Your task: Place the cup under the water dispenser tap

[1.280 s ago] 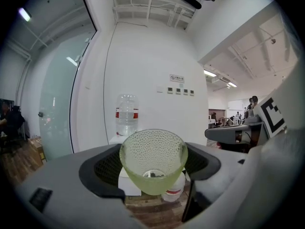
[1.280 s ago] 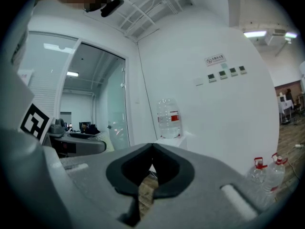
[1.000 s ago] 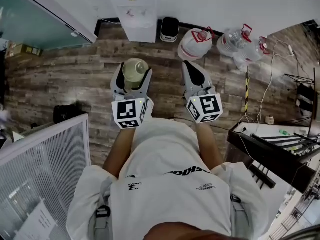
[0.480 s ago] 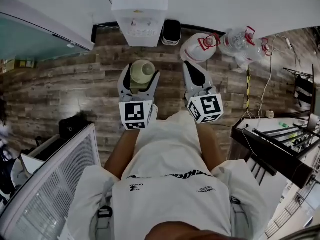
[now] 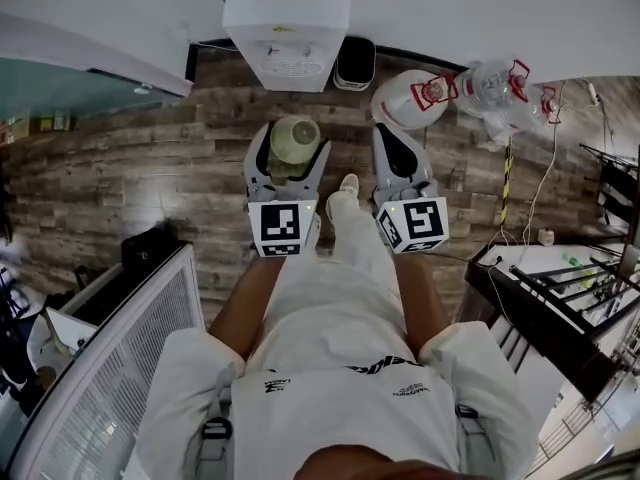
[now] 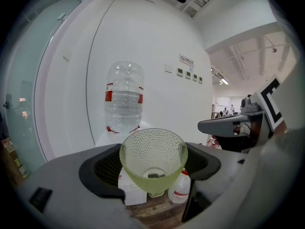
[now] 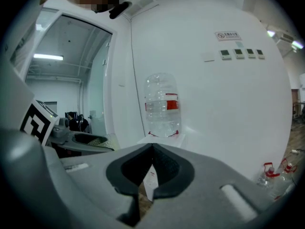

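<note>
The left gripper (image 5: 293, 140) has its fingers clamped on the upright green cup (image 6: 153, 159), held in the air, mouth up. The water dispenser (image 5: 287, 23) stands dead ahead of it, near but apart. The right gripper (image 7: 151, 151), alongside, has its fingers pressed together, empty.

- Looked like an office or lab hall, not a home.
- Had a dispenser (image 5: 285, 28) against a plain white wall (image 5: 480, 8), with a big bottle (image 6: 124, 97) on top.
- Kept spare jugs (image 5: 415, 98) and a black bin (image 5: 353, 63) beside it on a wood-plank floor (image 5: 130, 168).
- Was edged by a glass partition (image 6: 28, 80) at the left.
- Carried a sign (image 7: 228, 35) and a row of switches (image 7: 240, 54) on the wall.
- Held a dark desk (image 5: 520, 303) at the right.
- Opened onto a lit room farther back, with people (image 6: 226, 111) in it.
</note>
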The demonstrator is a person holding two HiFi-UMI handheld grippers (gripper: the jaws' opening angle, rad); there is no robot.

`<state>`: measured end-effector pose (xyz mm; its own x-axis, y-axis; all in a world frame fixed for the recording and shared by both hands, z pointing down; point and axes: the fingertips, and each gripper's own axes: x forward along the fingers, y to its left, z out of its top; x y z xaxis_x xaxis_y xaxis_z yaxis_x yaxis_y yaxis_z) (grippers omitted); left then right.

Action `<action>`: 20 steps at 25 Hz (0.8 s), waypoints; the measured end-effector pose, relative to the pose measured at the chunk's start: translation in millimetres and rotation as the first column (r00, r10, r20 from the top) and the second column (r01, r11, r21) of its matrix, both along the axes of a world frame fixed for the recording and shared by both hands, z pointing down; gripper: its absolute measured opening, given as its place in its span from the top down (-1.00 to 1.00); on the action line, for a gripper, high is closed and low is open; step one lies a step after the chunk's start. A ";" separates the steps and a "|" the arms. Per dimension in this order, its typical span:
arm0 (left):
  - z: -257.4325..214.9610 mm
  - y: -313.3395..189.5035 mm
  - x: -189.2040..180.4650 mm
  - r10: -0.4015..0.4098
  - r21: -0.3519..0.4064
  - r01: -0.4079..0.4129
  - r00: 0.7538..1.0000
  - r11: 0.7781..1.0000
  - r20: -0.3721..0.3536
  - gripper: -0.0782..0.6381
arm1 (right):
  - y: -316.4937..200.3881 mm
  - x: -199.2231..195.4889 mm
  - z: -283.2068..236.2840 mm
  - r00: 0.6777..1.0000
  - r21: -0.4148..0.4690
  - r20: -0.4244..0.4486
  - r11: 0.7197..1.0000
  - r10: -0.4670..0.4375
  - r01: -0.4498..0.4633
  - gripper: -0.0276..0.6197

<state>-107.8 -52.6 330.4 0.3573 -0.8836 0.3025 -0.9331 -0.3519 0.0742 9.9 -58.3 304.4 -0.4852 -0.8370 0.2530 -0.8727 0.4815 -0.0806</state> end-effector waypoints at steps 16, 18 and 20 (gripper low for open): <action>116.3 -79.0 46.1 -0.056 -0.073 0.059 0.997 0.996 0.047 -0.27 | -75.7 36.5 109.0 0.998 -0.072 0.038 0.996 -0.052 0.055 0.92; 132.5 -81.7 46.3 -0.058 -0.085 0.062 0.997 0.994 0.042 -0.27 | -77.9 37.9 123.1 0.998 -0.076 0.034 0.996 -0.054 0.056 0.92; 147.9 -87.5 45.9 -0.062 -0.092 0.066 0.997 0.994 0.041 -0.27 | -83.2 38.3 134.5 0.998 -0.074 0.029 0.995 -0.058 0.060 0.92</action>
